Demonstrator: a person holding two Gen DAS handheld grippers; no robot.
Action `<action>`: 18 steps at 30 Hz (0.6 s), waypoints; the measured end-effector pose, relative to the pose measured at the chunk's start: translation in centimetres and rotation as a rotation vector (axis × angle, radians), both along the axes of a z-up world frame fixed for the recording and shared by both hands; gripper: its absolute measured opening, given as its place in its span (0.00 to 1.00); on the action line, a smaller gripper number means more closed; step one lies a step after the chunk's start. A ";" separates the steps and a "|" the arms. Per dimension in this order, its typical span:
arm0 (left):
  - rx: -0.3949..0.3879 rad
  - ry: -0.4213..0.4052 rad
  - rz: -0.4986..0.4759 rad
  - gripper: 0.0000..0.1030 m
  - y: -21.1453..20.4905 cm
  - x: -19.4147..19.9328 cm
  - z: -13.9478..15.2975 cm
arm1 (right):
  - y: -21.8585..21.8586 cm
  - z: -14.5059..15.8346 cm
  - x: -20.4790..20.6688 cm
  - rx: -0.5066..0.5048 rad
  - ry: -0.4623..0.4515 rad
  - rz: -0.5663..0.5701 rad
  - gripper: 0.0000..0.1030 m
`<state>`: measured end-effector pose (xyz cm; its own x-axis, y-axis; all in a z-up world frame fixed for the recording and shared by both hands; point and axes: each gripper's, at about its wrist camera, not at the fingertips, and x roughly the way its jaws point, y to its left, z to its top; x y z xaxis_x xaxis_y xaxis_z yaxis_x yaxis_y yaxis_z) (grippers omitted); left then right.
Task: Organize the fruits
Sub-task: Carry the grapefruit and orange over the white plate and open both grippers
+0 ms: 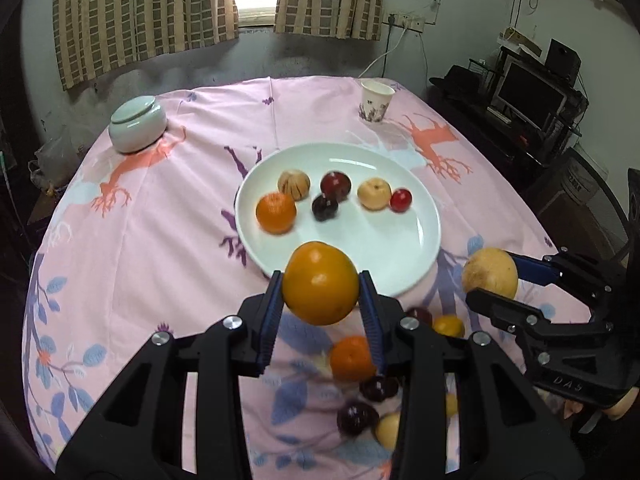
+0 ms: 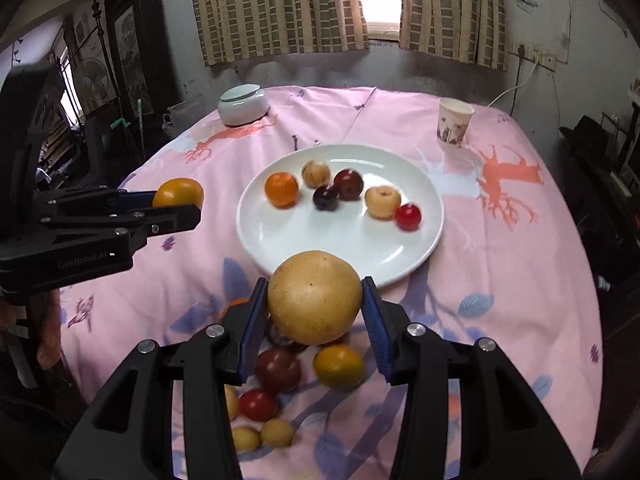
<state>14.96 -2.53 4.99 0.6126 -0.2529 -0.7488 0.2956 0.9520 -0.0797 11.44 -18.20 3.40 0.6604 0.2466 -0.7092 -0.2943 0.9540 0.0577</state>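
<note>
Near half of the plate (image 2: 280,240) lies bare; six fruits (image 2: 348,196) crowd its far half.

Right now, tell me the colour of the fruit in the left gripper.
Orange-yellow fruit, glossy; clearest in the left wrist view.

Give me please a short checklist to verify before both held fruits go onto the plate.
1. Left hand-held gripper shut on the orange fruit: ok.
2. Right hand-held gripper shut on the tan fruit: ok.
3. White plate has bare space at its near side: ok.
4. Six fruits on the plate stay clear of that space: ok.
5. Paper cup and lidded bowl stand away from the plate: ok.
6. Grip firmness: cannot tell.
</note>
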 end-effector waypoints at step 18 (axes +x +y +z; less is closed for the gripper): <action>-0.008 0.144 0.051 0.37 -6.5 20.4 -6.0 | -1.1 -6.0 20.9 -0.028 0.094 -0.028 0.45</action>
<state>35.39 -8.99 -1.00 0.5116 -0.2305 -0.8277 0.2318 0.9646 -0.1253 32.31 -19.31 -2.65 0.5973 0.2086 -0.7744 -0.2624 0.9633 0.0571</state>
